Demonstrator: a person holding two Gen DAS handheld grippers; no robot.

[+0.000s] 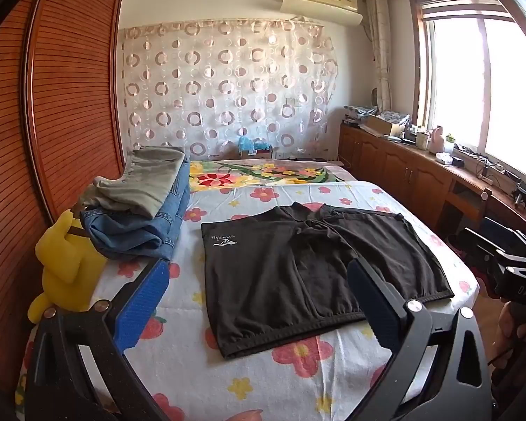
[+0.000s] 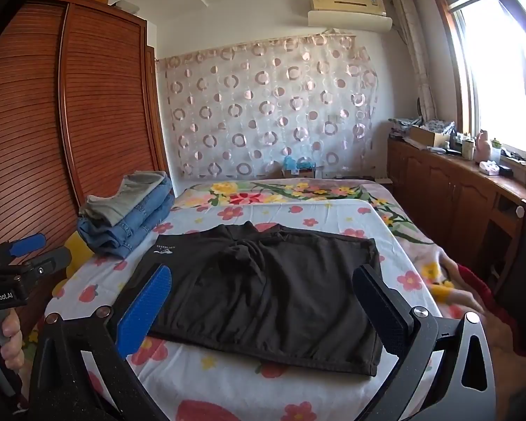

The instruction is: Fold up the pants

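A: Where are the black pants (image 1: 308, 273) relative to the 2 tongs?

B: They lie spread flat on the flowered bedsheet (image 1: 263, 379), ahead of and below both. The left gripper (image 1: 259, 298) hovers over their near left part, its blue finger (image 1: 143, 305) above bare sheet and the dark one above the cloth. The right gripper (image 2: 263, 301) frames them from the near edge, waistband nearest.

A: And the jaws?

B: Both stand wide apart, nothing between them, touching nothing.

A: Anything beside them?

B: Left of the left gripper sits a stack of folded jeans (image 1: 140, 224) with a grey-green garment (image 1: 147, 182) on top, and a yellow plush toy (image 1: 66, 263) near its blue finger.
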